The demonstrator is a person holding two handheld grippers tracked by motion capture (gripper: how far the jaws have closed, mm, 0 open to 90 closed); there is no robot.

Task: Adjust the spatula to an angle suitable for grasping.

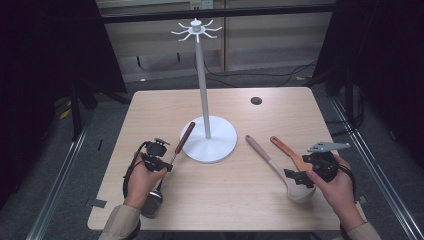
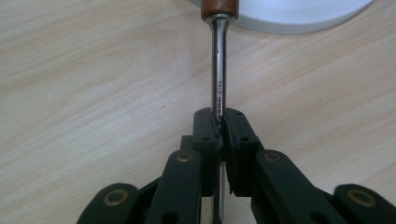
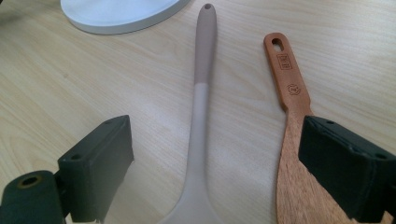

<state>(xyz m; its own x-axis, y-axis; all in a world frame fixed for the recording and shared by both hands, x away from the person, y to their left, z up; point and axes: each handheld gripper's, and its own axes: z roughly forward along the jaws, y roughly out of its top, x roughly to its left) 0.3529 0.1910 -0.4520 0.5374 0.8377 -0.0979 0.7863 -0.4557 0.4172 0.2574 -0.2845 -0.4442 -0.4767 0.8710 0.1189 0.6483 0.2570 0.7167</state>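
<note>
In the lower left of the high view the left gripper (image 1: pixel 159 161) has its jaws clamped on the thin steel shaft of a metal ladle (image 1: pixel 169 165). The ladle lies on the table (image 1: pixel 280 107): its bowl sits near the bottom edge by the person's left hand (image 1: pixel 145 176), and its brown wooden handle points up-right, its end over the rim of the white base of the hanging stand (image 1: pixel 210 142). The left gripper view shows the pads (image 2: pixel 205 128) pinching the polished shaft just below the wooden handle.

The right gripper (image 1: pixel 300 176), lower right, hovers with its jaws spread wide and holding nothing, over a grey silicone spoon (image 3: pixel 201 107) and a wooden spatula (image 3: pixel 292 135) lying side by side.

The main risk seems to be the grip itself: a narrow, slick rod held far from the heavy bowl could spin or slide between the pads once lifted, letting the bowl swing down. A swinging ladle might also knock the tall stand, which looks easy to tip.
</note>
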